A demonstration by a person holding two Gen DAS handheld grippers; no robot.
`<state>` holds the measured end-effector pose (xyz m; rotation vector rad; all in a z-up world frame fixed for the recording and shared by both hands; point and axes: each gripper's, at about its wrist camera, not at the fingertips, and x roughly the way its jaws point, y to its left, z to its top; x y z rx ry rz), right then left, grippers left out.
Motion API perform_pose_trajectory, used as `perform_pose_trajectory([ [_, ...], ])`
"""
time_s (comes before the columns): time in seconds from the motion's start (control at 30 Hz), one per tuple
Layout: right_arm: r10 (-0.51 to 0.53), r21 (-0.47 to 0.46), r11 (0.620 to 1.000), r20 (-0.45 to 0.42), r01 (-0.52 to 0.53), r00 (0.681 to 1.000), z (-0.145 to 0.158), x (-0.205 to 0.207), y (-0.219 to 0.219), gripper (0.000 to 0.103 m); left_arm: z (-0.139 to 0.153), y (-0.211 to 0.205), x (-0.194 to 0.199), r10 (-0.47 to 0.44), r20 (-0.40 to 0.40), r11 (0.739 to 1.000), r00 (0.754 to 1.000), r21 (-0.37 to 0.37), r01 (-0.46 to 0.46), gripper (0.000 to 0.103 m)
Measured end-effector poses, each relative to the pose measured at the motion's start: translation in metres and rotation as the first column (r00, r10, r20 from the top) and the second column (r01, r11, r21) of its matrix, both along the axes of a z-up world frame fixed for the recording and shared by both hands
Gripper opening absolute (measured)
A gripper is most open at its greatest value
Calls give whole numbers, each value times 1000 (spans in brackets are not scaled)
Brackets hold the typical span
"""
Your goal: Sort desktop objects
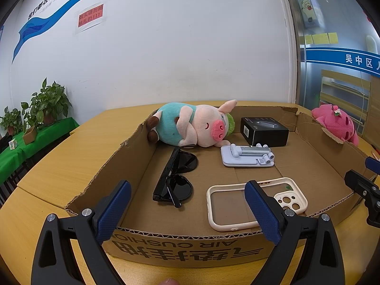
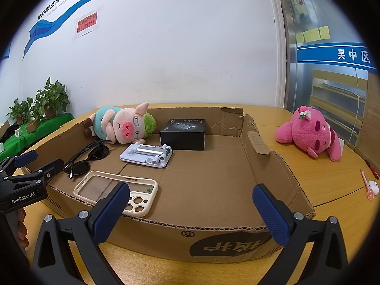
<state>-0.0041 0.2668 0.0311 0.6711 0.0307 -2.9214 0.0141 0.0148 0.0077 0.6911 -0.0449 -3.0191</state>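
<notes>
Both the left tongs (image 1: 187, 211) and right tongs (image 2: 191, 213) gape wide, empty.

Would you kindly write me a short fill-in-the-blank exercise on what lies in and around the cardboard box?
1. The sunglasses lie inside the ____ box.
2. The pink plush toy lies ____ the box, on the table.
3. The phone stand sits in front of the ____ carton.
4. Both grippers' jaws stand ____.

Missing words: cardboard; outside; black; open
</notes>
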Motion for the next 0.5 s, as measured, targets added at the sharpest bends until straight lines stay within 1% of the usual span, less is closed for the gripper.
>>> perform_pose_trajectory([
  [0.5, 1, -1, 1000, 0, -1, 1000, 0, 0, 0, 103, 0, 1, 0, 0, 0, 1000, 1000, -1, 0, 99],
])
